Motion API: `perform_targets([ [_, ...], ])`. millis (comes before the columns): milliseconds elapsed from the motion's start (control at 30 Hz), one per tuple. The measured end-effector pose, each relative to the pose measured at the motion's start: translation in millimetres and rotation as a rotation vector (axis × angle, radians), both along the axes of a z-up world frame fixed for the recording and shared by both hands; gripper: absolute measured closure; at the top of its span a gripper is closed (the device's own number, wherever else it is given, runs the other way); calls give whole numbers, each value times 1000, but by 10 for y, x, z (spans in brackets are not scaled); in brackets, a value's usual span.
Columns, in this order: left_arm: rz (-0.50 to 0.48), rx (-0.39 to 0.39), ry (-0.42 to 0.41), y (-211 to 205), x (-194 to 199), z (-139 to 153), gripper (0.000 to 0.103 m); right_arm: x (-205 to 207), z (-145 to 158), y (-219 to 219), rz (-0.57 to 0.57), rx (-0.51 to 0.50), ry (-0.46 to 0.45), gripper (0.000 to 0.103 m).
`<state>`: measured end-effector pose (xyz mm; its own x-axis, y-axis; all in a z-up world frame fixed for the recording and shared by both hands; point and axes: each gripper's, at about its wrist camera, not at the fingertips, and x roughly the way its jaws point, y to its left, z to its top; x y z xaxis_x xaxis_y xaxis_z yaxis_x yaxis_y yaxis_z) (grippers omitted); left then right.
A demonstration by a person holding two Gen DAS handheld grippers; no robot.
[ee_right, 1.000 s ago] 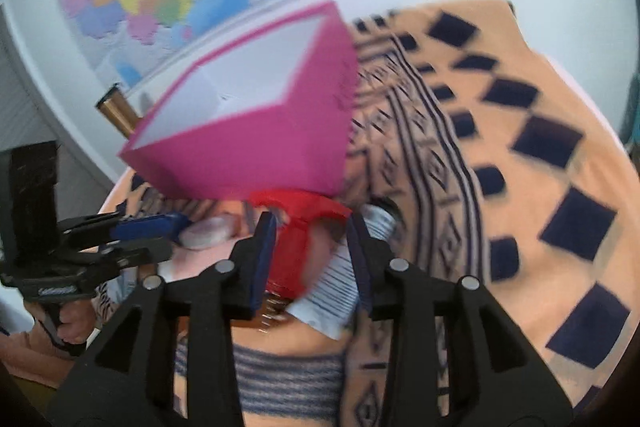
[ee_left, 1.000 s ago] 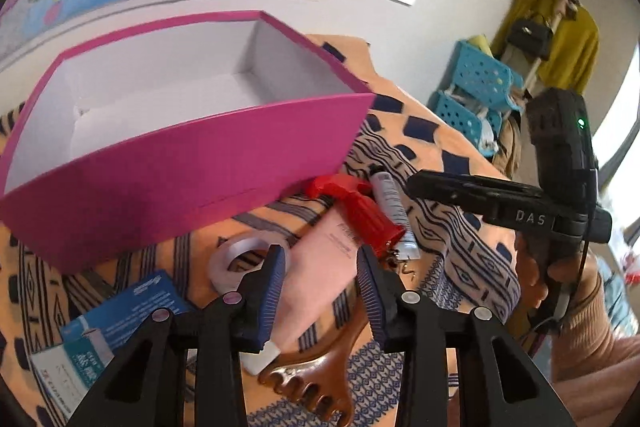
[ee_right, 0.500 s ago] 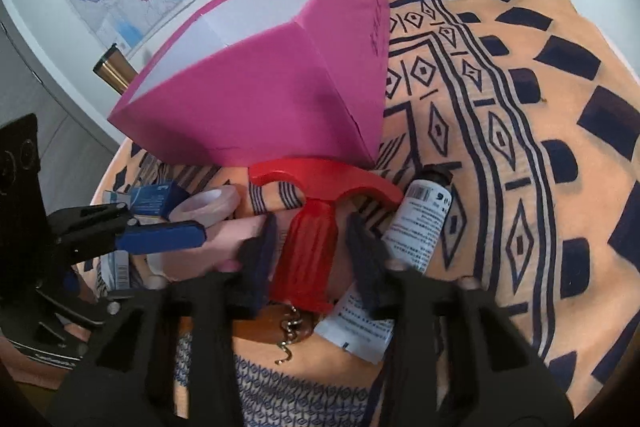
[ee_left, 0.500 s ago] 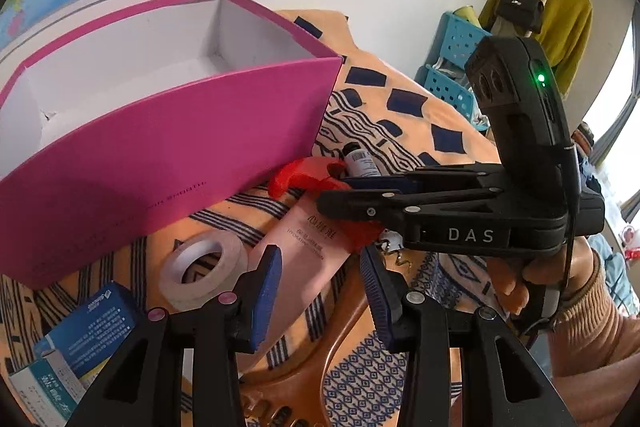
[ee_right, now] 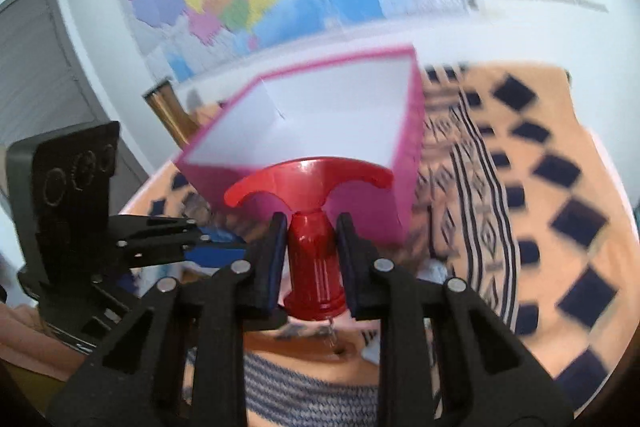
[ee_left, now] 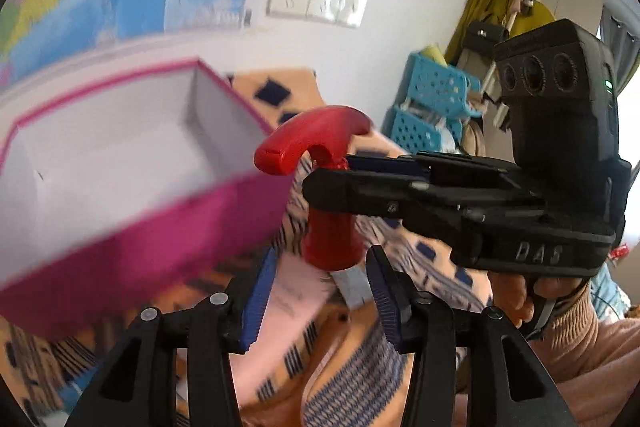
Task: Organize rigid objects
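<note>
My right gripper (ee_right: 312,227) holds a red T-handled corkscrew (ee_right: 308,179) by its neck, lifted off the cloth in front of the open pink box (ee_right: 408,187). Its jaws are still closing, with the pads pressed on both sides of the neck. In the left wrist view the corkscrew (ee_left: 316,143) hangs from the right gripper (ee_left: 332,179) beside the near right corner of the pink box (ee_left: 140,251). My left gripper (ee_left: 322,255) is below it, jaws opening, gripping nothing. A pink tube (ee_left: 296,291) lies on the cloth under them.
An orange cloth with dark patterns (ee_right: 520,187) covers the table. The left gripper (ee_right: 224,247) shows at the left of the right wrist view. Blue baskets (ee_left: 432,107) and hanging clothes stand behind. A map and wall sockets (ee_left: 316,1) are on the wall.
My right gripper closed on the red corkscrew and raised it off the cloth toward the box. My left gripper rose a little and its jaws spread wider.
</note>
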<state>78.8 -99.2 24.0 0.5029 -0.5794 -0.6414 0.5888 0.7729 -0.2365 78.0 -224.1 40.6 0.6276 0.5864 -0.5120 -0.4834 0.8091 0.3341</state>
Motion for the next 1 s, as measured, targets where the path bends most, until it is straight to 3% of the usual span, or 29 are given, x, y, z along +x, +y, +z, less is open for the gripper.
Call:
perform_targets([
  [233, 58, 20, -103, 31, 234, 373, 56, 218, 381, 278, 35, -94, -152, 76],
  [500, 120, 64, -126, 34, 642, 467, 68, 623, 517, 320, -5, -85, -172, 76],
  [733, 165, 115, -39, 122, 911, 183, 73, 999, 239, 321, -22, 17, -4, 76],
  [867, 168, 155, -13, 112, 920, 56, 73, 1086, 48, 331, -46, 23, 84, 75],
  [967, 172, 171, -17, 137, 851, 18, 72, 1081, -25, 307, -84, -4, 135, 70],
  [1000, 171, 172, -17, 149, 825, 12, 72, 1065, -33, 283, -94, -4, 150, 63],
])
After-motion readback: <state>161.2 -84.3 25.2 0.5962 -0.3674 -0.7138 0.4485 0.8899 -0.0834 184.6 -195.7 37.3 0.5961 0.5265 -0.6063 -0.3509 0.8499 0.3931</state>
